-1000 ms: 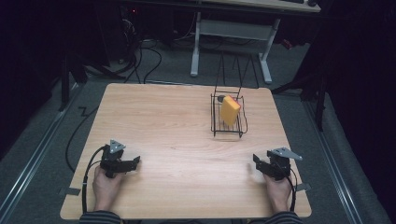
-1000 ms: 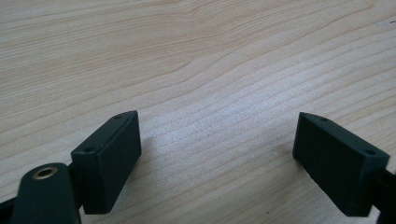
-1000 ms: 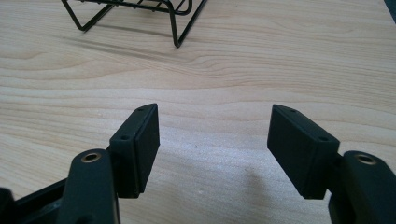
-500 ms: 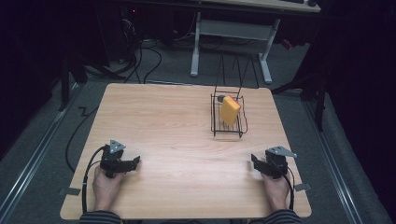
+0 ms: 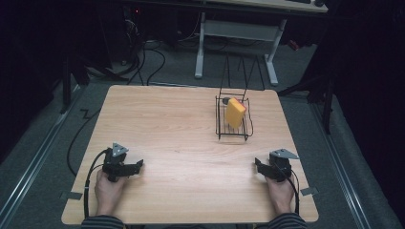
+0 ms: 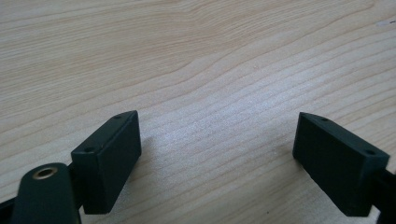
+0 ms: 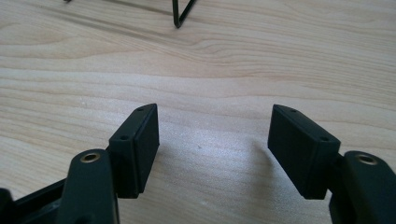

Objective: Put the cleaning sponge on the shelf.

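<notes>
I am looking down on a wooden table (image 5: 181,124) with a gripper in each hand near its close edge. The left gripper (image 5: 136,168) is sitting at about 7 o'clock on the table, jaws spread wide with nothing between them and only bare wood under them. The right gripper (image 5: 258,167) is sitting at about 5 o'clock, jaws likewise released and empty. A black wire basket (image 5: 232,121) is standing at about 1 o'clock, well apart from both grippers, and a yellow block (image 5: 235,112) is leaning tilted inside it.
</notes>
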Motion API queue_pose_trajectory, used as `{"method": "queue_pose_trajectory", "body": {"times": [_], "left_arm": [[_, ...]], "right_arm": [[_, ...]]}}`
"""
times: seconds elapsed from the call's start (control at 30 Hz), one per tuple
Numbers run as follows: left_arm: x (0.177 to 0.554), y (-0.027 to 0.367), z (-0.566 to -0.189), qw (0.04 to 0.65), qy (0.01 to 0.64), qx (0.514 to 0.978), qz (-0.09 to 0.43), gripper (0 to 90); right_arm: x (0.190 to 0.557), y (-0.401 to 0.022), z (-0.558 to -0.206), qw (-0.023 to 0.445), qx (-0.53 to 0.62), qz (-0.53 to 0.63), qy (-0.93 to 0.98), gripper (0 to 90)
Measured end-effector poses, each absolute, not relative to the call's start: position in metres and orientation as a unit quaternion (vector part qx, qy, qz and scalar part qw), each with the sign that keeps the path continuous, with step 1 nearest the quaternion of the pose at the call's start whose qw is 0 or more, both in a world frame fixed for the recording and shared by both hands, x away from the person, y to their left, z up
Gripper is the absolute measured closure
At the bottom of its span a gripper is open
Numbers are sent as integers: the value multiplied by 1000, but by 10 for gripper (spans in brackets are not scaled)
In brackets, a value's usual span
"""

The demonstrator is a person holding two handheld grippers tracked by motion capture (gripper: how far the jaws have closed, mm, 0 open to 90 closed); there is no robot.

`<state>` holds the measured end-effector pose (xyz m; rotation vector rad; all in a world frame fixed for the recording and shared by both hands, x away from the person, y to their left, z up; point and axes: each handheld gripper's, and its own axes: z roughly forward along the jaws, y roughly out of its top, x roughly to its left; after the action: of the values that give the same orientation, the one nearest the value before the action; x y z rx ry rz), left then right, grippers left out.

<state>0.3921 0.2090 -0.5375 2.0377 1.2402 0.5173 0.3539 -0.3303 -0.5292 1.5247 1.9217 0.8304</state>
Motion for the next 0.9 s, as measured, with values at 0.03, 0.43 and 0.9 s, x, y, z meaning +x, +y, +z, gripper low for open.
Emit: {"method": "queue_pose_trajectory", "body": {"times": [0.03,0.43,0.9], "left_arm": [[392,209,-538,343,477,784,199,158],[392,209,-538,344,478,784,199,158],[392,209,-538,343,478,784,199,158]], "right_arm": [[354,-330,-529,272,566,309,714,343],[357,-331,-530,257,576,301,715,328],[357,-330,-530,258,574,300,717,329]]}}
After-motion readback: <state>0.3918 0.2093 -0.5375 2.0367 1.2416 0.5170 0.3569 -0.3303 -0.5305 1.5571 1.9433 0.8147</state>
